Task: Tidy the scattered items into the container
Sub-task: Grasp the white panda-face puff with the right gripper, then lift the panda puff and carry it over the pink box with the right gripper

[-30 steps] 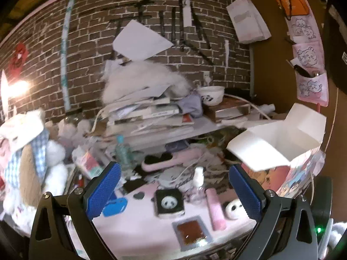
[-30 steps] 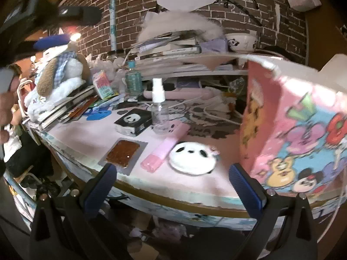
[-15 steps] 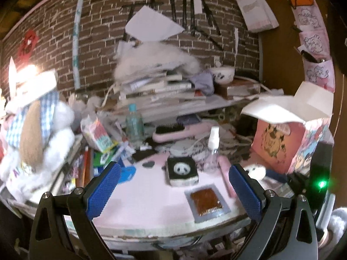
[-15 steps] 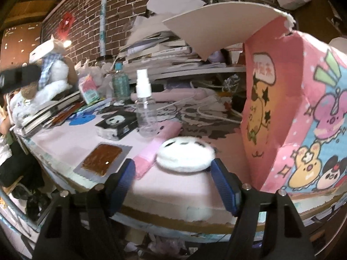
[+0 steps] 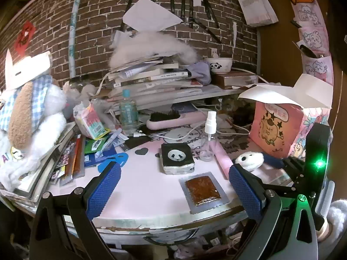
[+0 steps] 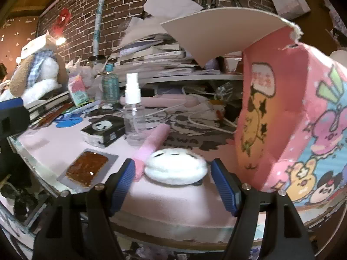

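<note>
A pink cartoon box [image 5: 279, 130] with open white flaps stands at the table's right; it fills the right of the right wrist view [image 6: 292, 119]. A white panda plush [image 6: 175, 166] lies in front of it, between the open blue pads of my right gripper [image 6: 171, 186], which is level with it and just short of touching. It also shows in the left wrist view [image 5: 249, 158]. Left of it lie a pink tube [image 6: 151, 145], a clear spray bottle [image 6: 133, 112], a black panda box [image 5: 176, 157] and a brown sachet [image 5: 202, 190]. My left gripper [image 5: 173, 192] is open and empty over the front edge.
The pink tabletop [image 5: 141, 184] ends at a worn front edge. A stuffed dog [image 5: 28, 112] on stacked books stands at the left. Piled books, a hairbrush [image 5: 173, 119], a green bottle [image 5: 128, 110] and cables crowd the back, below a brick wall.
My right gripper has moved in low toward the panda plush and its jaws have narrowed around it. My left gripper has pulled back and lower, showing more of the table.
</note>
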{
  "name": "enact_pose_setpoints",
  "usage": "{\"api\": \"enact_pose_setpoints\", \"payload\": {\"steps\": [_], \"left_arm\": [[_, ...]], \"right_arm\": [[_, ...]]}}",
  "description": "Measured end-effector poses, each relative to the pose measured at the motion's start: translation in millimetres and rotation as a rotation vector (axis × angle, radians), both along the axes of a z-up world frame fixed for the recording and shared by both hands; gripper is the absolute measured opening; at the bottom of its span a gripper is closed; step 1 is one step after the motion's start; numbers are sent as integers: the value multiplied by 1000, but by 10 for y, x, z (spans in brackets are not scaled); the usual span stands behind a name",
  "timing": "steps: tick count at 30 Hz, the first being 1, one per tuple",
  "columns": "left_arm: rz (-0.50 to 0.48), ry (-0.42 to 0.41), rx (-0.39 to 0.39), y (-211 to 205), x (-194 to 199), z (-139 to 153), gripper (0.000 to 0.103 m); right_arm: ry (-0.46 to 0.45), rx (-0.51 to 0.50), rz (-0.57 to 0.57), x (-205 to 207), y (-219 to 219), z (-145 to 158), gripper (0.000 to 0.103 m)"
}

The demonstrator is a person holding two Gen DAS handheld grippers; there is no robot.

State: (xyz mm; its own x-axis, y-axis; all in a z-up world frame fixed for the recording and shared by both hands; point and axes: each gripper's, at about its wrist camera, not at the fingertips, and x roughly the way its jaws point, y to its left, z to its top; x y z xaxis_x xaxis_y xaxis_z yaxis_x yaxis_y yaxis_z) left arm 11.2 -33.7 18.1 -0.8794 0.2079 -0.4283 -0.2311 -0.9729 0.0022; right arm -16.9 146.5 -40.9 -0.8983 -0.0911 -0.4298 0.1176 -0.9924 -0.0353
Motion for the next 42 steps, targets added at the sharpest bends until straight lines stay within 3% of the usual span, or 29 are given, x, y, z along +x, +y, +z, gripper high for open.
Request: {"api": "enact_pose_setpoints", "payload": {"steps": [4, 11, 15, 19, 22, 23, 25, 42], "left_arm": [[8, -2, 6, -26, 0, 2, 100], [2, 1, 5, -24, 8, 5, 100], [4, 5, 3, -22, 9, 6, 100], [7, 3, 5, -33, 5, 0, 100], [4, 4, 3, -32, 6, -5, 100], [3, 4, 3, -35, 7, -6, 100], [3, 4, 3, -40, 9, -8, 100], [-7, -4, -1, 3, -14, -27, 100]], "right_arm": [[-26, -12, 48, -20, -62, -32, 51], [-8, 1, 19, -44, -39, -11, 50], [-9, 9, 16, -112, -79, 3, 53], [-12, 34, 17, -152, -163, -27, 64], [-4, 45, 7, -191, -182, -44, 64], [-7, 42, 6, -208, -176, -49, 62], [-7, 38, -4, -229, -153, -60, 50], [92, 47, 49, -58, -174, 42, 43]]}}
